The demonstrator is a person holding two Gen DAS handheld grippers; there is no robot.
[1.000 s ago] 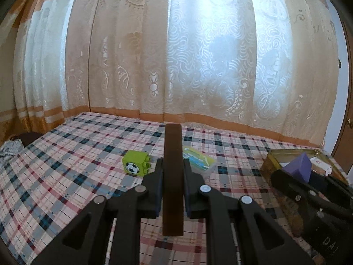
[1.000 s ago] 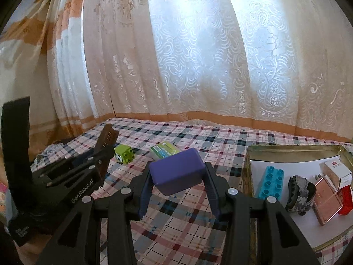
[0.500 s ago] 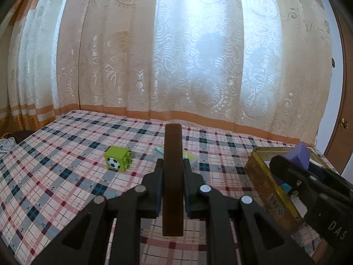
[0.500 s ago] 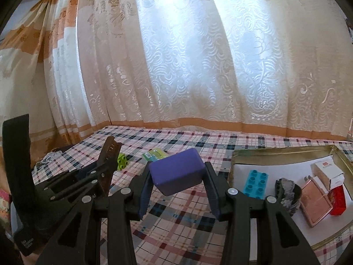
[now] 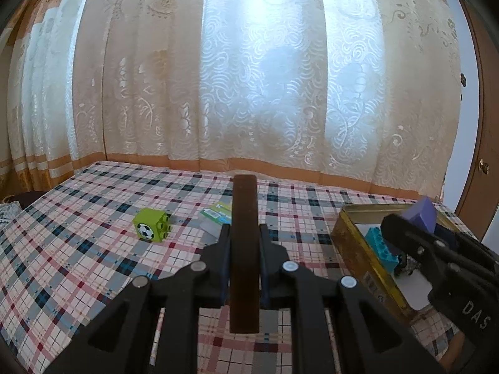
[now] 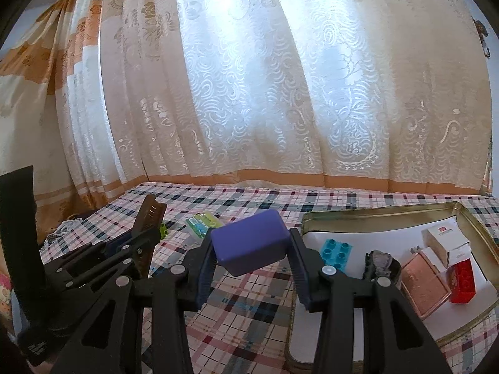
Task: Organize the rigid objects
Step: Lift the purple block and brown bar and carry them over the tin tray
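Note:
My left gripper [image 5: 244, 233] is shut on a flat dark brown bar [image 5: 245, 218] that stands on edge between its pads, above the plaid cloth. My right gripper [image 6: 251, 246] is shut on a purple block [image 6: 251, 241], held in the air just left of a gold tin tray [image 6: 374, 210]. The tray holds a turquoise brick [image 6: 336, 252], a grey stone-like lump [image 6: 379, 260], a copper compact [image 6: 425, 280], a red box [image 6: 464, 279] and a white box [image 6: 444, 243]. In the left wrist view the right gripper [image 5: 414, 221] with its purple block [image 5: 421, 213] hangs over the tray [image 5: 352, 243].
A green cube with a football print [image 5: 152, 224] and a green-and-blue packet [image 5: 218, 212] lie on the plaid cloth [image 5: 78, 249] left of the tray. Lace curtains [image 5: 249, 78] close off the far edge. A wooden door [image 5: 480, 155] stands at the right.
Both grippers have shifted to the right with their loads, so the tray now sits closer and more of its contents show. Neither grip has changed.

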